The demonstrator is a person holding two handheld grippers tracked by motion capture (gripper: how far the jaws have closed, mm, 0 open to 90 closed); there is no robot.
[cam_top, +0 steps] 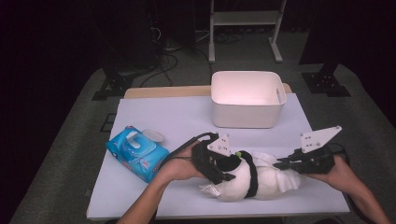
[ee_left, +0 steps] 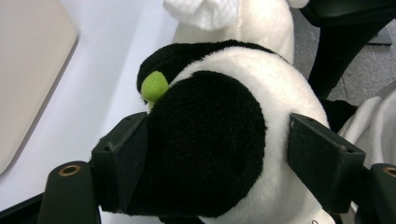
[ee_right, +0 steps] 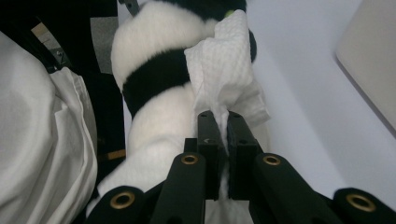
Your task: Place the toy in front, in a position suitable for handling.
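Black-and-white plush toy (ee_left: 219,140) clamped by left gripper (ee_left: 219,158); white wipe (ee_right: 226,70) pinched by right gripper (ee_right: 223,135); blue wipes pack (cam_top: 137,151) lettering unreadable.

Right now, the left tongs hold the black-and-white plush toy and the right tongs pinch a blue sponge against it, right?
Not quite: the right tongs pinch a white paper wipe, not a blue sponge, as the right gripper view shows. The left tongs do hold the black-and-white plush toy.

Bright, evenly lit table (cam_top: 187,116) amid dark surroundings — soft focus, faint shadows, mild glare.
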